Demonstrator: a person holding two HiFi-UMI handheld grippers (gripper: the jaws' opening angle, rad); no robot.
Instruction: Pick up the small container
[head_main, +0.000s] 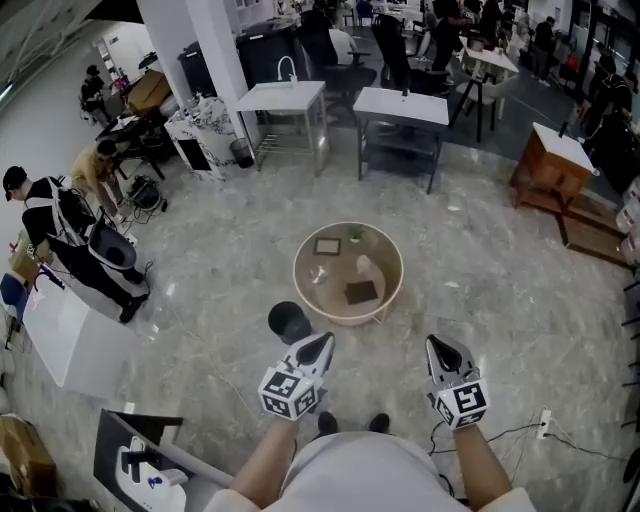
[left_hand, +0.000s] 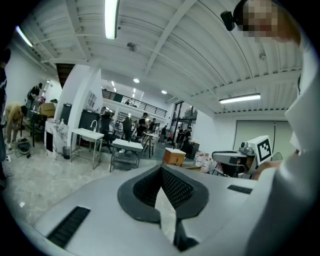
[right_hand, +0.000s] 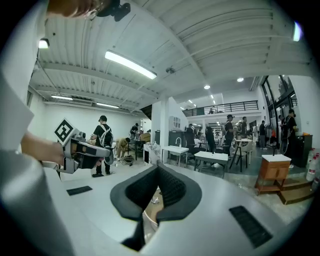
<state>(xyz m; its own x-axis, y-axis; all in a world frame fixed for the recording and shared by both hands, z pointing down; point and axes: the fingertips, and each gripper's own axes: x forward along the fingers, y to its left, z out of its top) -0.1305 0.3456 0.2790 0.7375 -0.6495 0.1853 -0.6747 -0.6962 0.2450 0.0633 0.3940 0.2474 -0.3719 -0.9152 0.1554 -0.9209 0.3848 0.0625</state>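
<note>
floor (head_main: 200, 250): pale marbled stone, spreading under everything in the head view.
white tables (head_main: 280, 98): two of them side by side at 12 o'clock from the round table, well apart from it.
wooden cabinet (head_main: 553, 160): at 2 o'clock from the round table, against the dark edge of the hall.
round table (head_main: 385, 300): middle of the head view, a low light-rimmed top standing on the floor.
person (head_main: 60, 228): at 9 o'clock, in black and white, standing well apart from the round table.
black stool (head_main: 289, 322): round and dark, just beside the round table at its 7 o'clock.
left gripper (head_main: 318, 346): at 6 o'clock from the round table, over the floor; jaws pressed together with nothing between them, tips pointing toward the table.
right gripper (head_main: 440, 350): at 5 o'clock from the round table, apart from the left one; jaws closed tight and empty.
dark square (head_main: 361, 292): flat on the tabletop at its 5 o'clock.
framed square (head_main: 327, 245): flat on the tabletop at its 11 o'clock.
pale beige thing (head_main: 370, 267): right of the tabletop's centre.
white thing (head_main: 318, 273): at the tabletop's 8 o'clock.
green thing (head_main: 355, 236): at the tabletop's 12 o'clock.
small container: among these little things on the round table; too small here to tell which.
</note>
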